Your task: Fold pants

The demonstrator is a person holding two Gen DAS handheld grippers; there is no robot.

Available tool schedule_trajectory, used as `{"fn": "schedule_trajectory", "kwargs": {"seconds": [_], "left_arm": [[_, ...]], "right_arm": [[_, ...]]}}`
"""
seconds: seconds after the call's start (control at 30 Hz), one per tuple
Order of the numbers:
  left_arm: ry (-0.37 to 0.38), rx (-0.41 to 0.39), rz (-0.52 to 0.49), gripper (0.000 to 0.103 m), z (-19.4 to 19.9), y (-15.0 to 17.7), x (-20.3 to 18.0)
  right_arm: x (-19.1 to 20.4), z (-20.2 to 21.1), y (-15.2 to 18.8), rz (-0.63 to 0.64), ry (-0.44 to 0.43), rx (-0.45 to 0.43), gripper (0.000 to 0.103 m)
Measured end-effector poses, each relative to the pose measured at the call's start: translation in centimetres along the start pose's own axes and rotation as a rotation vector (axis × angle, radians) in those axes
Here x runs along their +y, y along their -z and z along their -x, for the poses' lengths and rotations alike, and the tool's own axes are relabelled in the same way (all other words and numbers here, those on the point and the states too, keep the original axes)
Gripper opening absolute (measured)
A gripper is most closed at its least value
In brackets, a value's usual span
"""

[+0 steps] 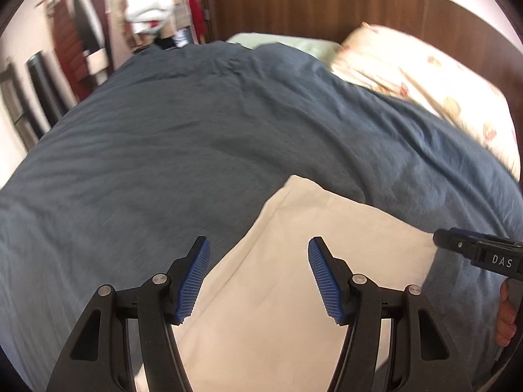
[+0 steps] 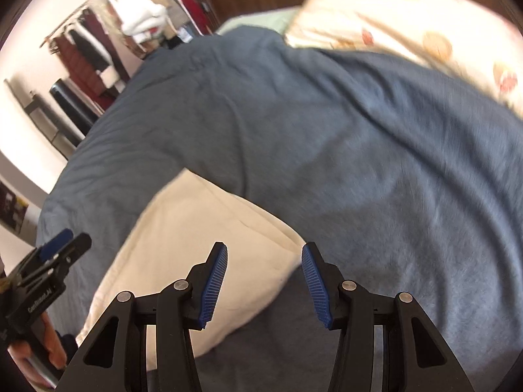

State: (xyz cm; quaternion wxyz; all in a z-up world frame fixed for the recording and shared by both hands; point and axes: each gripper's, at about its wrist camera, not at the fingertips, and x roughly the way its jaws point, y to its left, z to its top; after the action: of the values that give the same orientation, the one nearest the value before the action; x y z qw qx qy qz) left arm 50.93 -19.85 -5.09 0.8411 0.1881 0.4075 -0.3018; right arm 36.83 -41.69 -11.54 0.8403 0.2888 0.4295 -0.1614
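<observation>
The cream pants (image 1: 294, 277) lie folded into a flat block on the blue-grey bedcover (image 1: 163, 150). They also show in the right wrist view (image 2: 196, 254). My left gripper (image 1: 258, 277) is open and empty, held above the left part of the pants. My right gripper (image 2: 264, 281) is open and empty, above the pants' right edge. The right gripper's tip shows at the right of the left wrist view (image 1: 470, 248). The left gripper shows at the lower left of the right wrist view (image 2: 52, 261).
A patterned cream pillow (image 1: 425, 81) and a pale green pillow (image 1: 287, 44) lie at the head of the bed against a brown wooden headboard (image 1: 327, 6). A clothes rack (image 1: 81, 32) with hanging garments stands beyond the bed's left side.
</observation>
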Motion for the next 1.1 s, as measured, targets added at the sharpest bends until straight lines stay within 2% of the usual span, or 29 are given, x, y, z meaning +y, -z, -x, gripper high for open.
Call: {"fn": "schedule_trajectory", "kwargs": {"seconds": [0.07,0.2,0.33,0.47,0.57,0.73,0.9,1.1], "left_arm": [[0.01,0.014,-0.028,0.061,-1.5,-0.8,-0.4],[0.043,0.069,-0.053,0.061,-4.7,-1.9,-0.5],[0.11,0.112,-0.104,0.061,-7.4,-2.5,-1.2],[0.141,0.126,-0.155,0.061,-9.8,-3.7,-2.2],[0.174,0.142,-0.17,0.061,-11.9,-4.9,-2.5],[0.259,0.232,-0.145,0.05,-15.3,-5.8,-2.4],[0.293,0.296,-0.205,0.052,-17.7,-5.4,-3.6],[0.322,0.332,-0.159,0.052,-19.2,-5.5,-3.4]], "right_arm": [[-1.5,-1.4,0.2,-0.048,-0.022,0.039,0.049],[-2.9,-3.1,0.8,-0.146,-0.023,0.058,0.049],[-3.8,-5.2,1.2,-0.201,-0.054,0.104,0.049],[-4.4,-6.3,1.3,-0.234,-0.068,0.112,0.049],[-4.0,-6.5,1.5,-0.234,-0.055,0.098,0.049],[-3.2,-6.8,1.3,-0.206,-0.039,0.095,0.047],[-2.8,-6.8,1.3,-0.181,-0.028,0.094,0.043],[-3.4,-8.0,0.9,-0.192,-0.019,0.108,0.032]]}}
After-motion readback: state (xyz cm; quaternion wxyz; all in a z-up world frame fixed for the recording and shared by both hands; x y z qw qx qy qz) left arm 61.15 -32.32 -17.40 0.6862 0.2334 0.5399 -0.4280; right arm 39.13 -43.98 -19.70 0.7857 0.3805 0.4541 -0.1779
